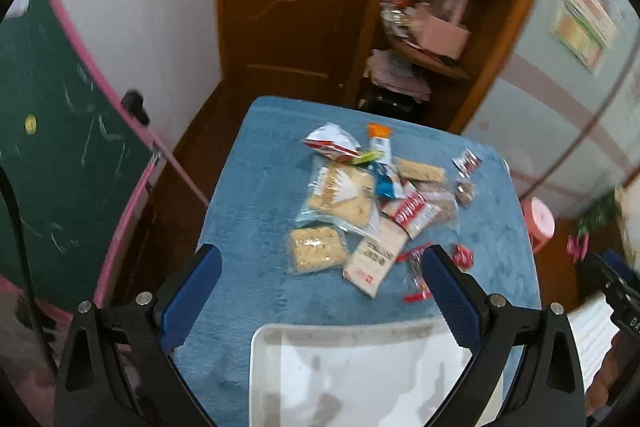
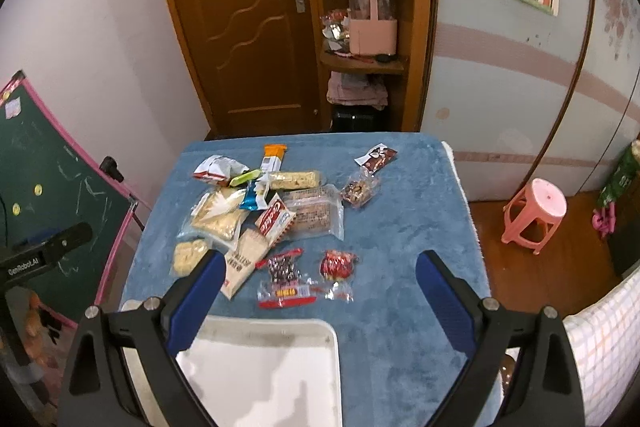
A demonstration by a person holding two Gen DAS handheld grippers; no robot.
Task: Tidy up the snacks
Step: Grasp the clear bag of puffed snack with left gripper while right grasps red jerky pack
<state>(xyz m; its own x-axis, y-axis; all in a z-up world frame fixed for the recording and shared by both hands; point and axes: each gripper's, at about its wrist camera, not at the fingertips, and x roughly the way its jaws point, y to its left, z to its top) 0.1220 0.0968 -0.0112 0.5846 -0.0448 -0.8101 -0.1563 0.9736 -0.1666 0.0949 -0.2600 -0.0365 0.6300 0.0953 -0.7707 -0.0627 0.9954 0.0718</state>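
Observation:
Several wrapped snacks lie in a loose pile (image 1: 360, 199) (image 2: 272, 211) on a blue cloth-covered table (image 1: 256, 195) (image 2: 408, 235): cracker packs (image 1: 340, 193), a rice-cake block (image 1: 316, 249), a red-and-white bar (image 2: 276, 219), small red candy packs (image 2: 338, 265). A white tray (image 1: 360, 371) (image 2: 264, 375) sits at the near table edge, bare inside. My left gripper (image 1: 320, 267) hovers open above the tray, short of the pile. My right gripper (image 2: 320, 271) is open too, high over the near snacks, holding nothing.
A green chalkboard with pink frame (image 1: 60, 155) (image 2: 52, 195) stands left of the table. A wooden door (image 2: 248, 19) and corner shelves (image 2: 364, 27) are behind it. A pink stool (image 2: 536, 211) stands on the floor to the right.

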